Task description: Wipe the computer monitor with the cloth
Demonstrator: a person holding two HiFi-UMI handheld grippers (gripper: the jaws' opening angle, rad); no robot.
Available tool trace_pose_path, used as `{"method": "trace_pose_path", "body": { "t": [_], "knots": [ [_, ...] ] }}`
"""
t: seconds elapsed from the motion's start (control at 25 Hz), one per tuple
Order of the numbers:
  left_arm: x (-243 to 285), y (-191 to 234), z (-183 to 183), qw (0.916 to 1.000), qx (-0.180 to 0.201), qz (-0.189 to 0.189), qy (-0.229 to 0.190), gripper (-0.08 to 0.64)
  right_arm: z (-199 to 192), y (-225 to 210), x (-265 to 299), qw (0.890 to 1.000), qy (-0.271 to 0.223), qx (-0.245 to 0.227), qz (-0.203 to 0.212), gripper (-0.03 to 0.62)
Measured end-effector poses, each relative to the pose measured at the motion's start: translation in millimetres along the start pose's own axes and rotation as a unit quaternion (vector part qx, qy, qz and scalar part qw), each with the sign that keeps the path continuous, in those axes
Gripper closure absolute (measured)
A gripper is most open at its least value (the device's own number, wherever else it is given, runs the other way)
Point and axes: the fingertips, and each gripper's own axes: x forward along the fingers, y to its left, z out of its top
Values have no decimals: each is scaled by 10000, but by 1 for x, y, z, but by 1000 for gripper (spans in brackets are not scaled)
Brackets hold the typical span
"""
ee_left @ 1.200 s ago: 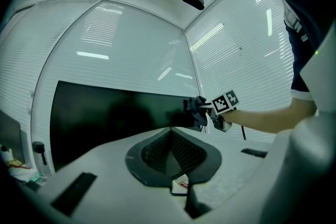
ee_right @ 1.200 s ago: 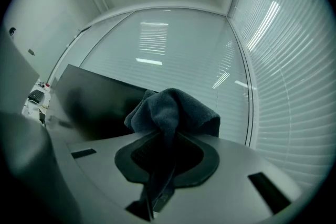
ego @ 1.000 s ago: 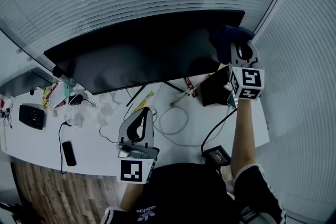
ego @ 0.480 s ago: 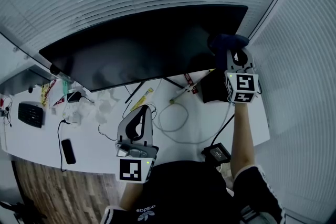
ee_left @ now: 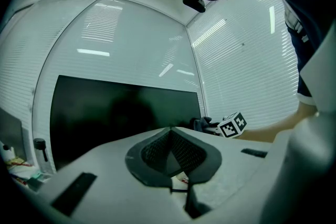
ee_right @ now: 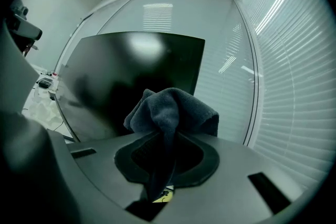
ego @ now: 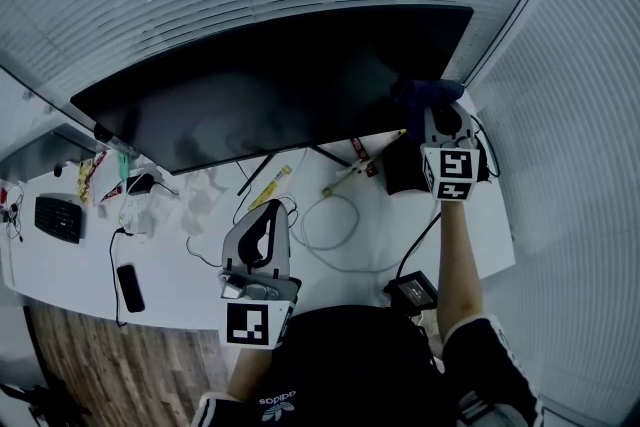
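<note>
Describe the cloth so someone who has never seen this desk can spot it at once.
Find the wide black monitor standing on the white desk, then go to its lower right corner. There the right gripper pinches a bunched dark cloth, the only soft, dark, crumpled thing up by the smooth screen.

The left tongs (ego: 268, 215) and the right tongs (ego: 438, 111) share one build: a pale grey moulded shell with dark, mesh-textured pads lining the jaws. Each carries a white marker cube (ego: 252, 323) printed with black square patterns. The person wears a dark short-sleeved top (ego: 350, 355) with a small white logo (ego: 280, 403). White stripes band the right sleeve (ego: 500, 370). A small black camera (ee_left: 194, 0) sits on the head.
</note>
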Motion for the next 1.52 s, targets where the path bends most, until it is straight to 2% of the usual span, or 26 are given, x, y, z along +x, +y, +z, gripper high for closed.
{"method": "trace_pose_path", "body": {
  "t": [0.16, 0.36, 0.56, 0.72, 1.08, 1.52],
  "knots": [
    [-1, 0, -7, 9999, 46, -22, 146, 555, -20, 7, 2, 9998, 165, 11, 64, 546],
    [1, -1, -2, 10000, 12, -7, 49, 555, -48, 17, 2, 9991, 389, 105, 143, 546],
    [1, -1, -2, 10000, 20, -3, 46, 555, -89, 33, 3, 9959, 846, 130, 286, 546],
    [0, -1, -5, 9999, 32, -6, 104, 555, -108, 37, 5, 9939, 1042, 274, 242, 546],
    [-8, 5, -4, 9999, 15, 91, 79, 557, -107, 40, 6, 9930, 1101, 413, 64, 546],
    [-37, 26, 2, 9995, 55, 312, 32, 555, -87, 87, 6, 9940, 964, 397, 330, 546]
  ]
}}
